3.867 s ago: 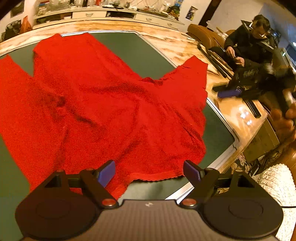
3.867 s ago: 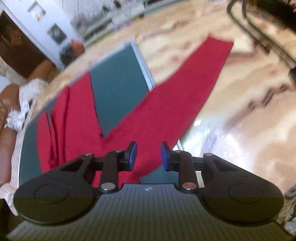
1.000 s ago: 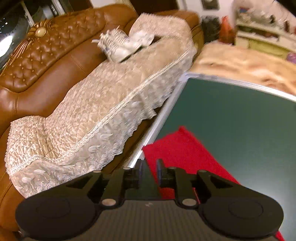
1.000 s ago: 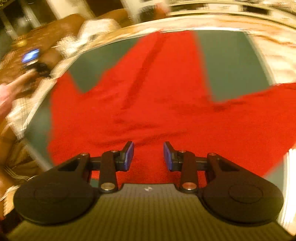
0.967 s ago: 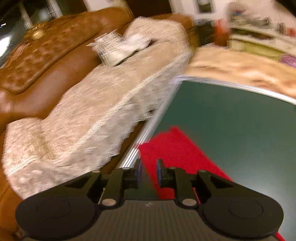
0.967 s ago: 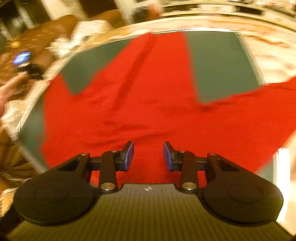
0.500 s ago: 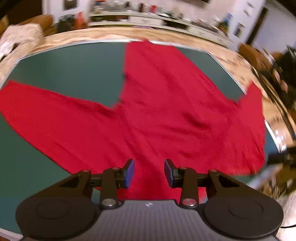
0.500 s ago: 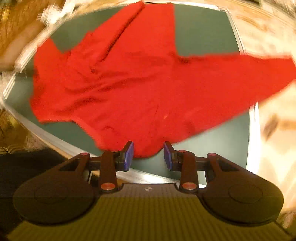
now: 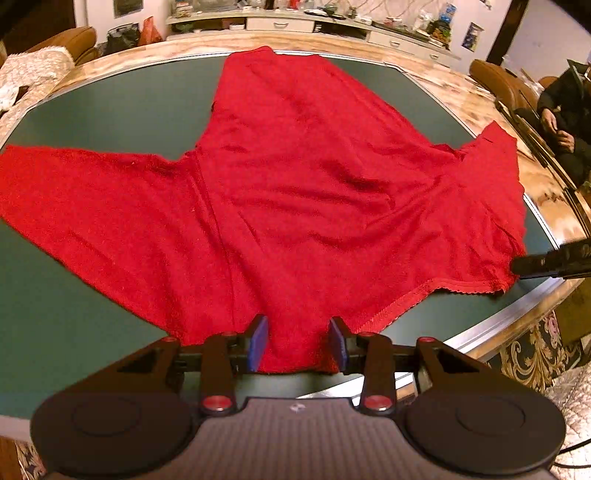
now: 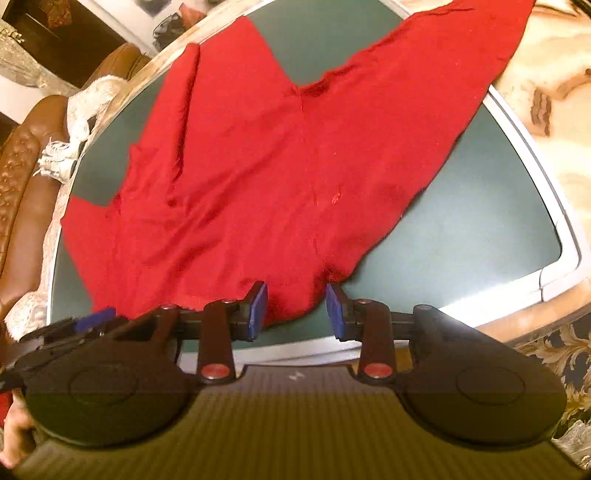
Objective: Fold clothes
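Observation:
A red garment lies spread flat on the green table top, sleeves out to left and right. It also shows in the right wrist view. My left gripper is open, its blue pads either side of the garment's near edge. My right gripper is open over the garment's near corner. The right gripper's tip shows at the garment's right corner in the left wrist view. The left gripper shows at the lower left of the right wrist view.
The table has a metal rim and a marbled border. A brown leather sofa with a lace cover stands beside the table. A seated person is at the far right. Cluttered cabinets line the back wall.
Both grippers have drawn in to the garment's near edge. The left swung from the sofa side to face the garment, and its jaws went from nearly shut to open.

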### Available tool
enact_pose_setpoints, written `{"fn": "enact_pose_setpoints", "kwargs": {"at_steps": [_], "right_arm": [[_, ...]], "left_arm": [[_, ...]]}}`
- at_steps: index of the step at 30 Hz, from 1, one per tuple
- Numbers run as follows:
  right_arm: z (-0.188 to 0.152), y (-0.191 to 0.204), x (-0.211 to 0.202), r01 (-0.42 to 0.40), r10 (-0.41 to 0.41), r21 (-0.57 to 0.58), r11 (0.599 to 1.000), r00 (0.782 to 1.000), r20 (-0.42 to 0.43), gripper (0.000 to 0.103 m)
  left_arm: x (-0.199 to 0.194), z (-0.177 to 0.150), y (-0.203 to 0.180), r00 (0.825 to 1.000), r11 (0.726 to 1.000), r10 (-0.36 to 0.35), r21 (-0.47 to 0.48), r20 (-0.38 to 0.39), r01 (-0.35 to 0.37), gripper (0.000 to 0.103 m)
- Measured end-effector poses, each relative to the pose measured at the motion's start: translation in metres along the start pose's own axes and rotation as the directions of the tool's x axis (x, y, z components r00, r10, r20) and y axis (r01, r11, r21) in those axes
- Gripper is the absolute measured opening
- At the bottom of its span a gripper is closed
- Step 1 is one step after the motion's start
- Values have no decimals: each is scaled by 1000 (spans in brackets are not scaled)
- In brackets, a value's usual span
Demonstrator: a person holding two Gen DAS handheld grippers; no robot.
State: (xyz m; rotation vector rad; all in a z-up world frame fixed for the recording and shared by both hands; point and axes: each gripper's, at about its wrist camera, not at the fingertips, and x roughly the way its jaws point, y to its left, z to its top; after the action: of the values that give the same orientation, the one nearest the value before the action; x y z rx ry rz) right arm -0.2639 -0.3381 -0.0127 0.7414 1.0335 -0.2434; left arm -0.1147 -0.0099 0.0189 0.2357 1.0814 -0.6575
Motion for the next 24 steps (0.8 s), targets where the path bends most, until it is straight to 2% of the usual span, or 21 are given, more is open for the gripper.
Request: {"fn": "enact_pose_setpoints", "kwargs": {"at_steps": [1,6,8,10,12,13,14,15,17,19,21,24], "right_arm": [[-1,0,1,26,-26,-9,1000,1000,1,4],[-4,-6,-10,90,-90,-26,996,996,20,4],[-2,-8,-8,113,-113,-27,993,994,-11,5],[4,-15,-6,103,-103,1,995,993,-57,7],[13,-13,-14,80,-81,-8,997,996,-25,10],[20,-10,-20,60,-60,-23,998,998,3,16],[29,-4,-24,46,-44,-53,998,999,26,26],[42,4,-28,35,-30,-96,995,998,53,31],[70,21,-29,26,-6,-182,983,993,114,43],[107,42,-20,43,1,-272,961,987,160,45],[149,61,-2,39,24,-330,943,982,185,45],[214,84,40,45,20,-361,931,985,173,45]], "left_arm": [[-1,-2,0,1000,1000,8,4,-2,-8,44],[-3,-1,-5,999,999,43,25,-21,-42,44],[-2,-1,-8,998,998,50,40,-32,-48,49],[-2,1,-9,998,998,37,51,-50,-35,56],[-3,5,-8,997,998,18,60,-70,-14,56],[-3,10,-3,997,999,-4,48,-75,7,56],[-3,20,3,997,999,-20,30,-77,22,56],[-3,30,9,997,1000,-20,13,-77,21,56],[0,64,25,999,999,9,-36,-50,-10,64],[7,100,43,999,997,33,-71,-5,-33,68],[20,141,60,997,992,66,-112,28,-63,68],[49,208,83,996,986,73,-154,59,-64,67]]}}
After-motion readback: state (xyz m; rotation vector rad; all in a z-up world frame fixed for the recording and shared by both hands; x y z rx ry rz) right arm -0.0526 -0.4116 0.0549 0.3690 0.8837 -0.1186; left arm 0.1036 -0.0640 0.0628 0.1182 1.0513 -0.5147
